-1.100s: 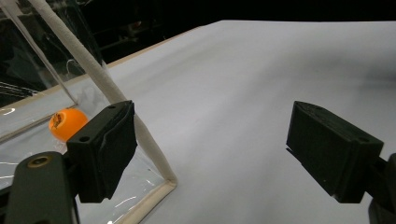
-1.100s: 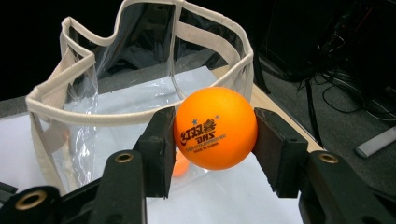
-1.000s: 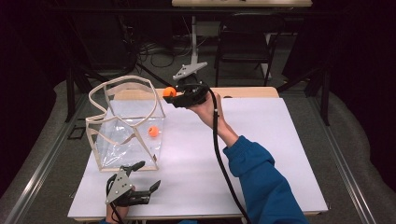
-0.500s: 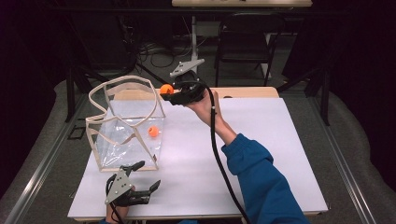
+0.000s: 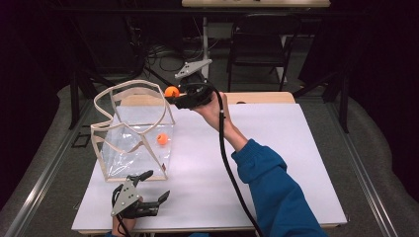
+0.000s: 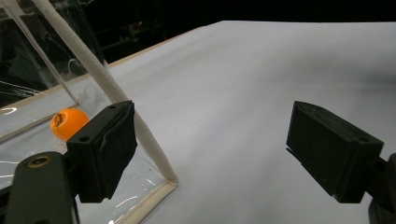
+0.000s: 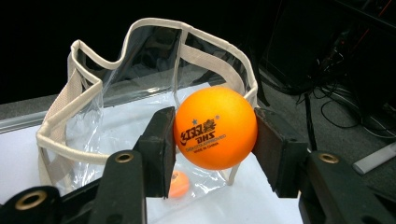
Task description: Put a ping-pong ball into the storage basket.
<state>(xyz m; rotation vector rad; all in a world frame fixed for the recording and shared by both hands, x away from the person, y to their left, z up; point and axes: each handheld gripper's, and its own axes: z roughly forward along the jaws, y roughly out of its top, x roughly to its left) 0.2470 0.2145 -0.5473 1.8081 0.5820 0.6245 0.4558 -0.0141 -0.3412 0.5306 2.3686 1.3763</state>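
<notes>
Ball [image 7: 215, 128] orange w/ black DHS print, pinched in right gripper [image 5: 174, 97] over clear bag [image 5: 131, 131], left gripper [image 6: 210, 154] jaws wide

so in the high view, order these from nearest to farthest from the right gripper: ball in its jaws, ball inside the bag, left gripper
1. Held ball, between the right gripper jaws, over the bag's rim.
2. Ball in the bag, on its floor below.
3. Left gripper, at the table's near edge.

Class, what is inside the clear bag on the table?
One orange ping-pong ball lies on the clear bag's floor. Nothing else shows through its transparent walls; no part looks hidden.
</notes>
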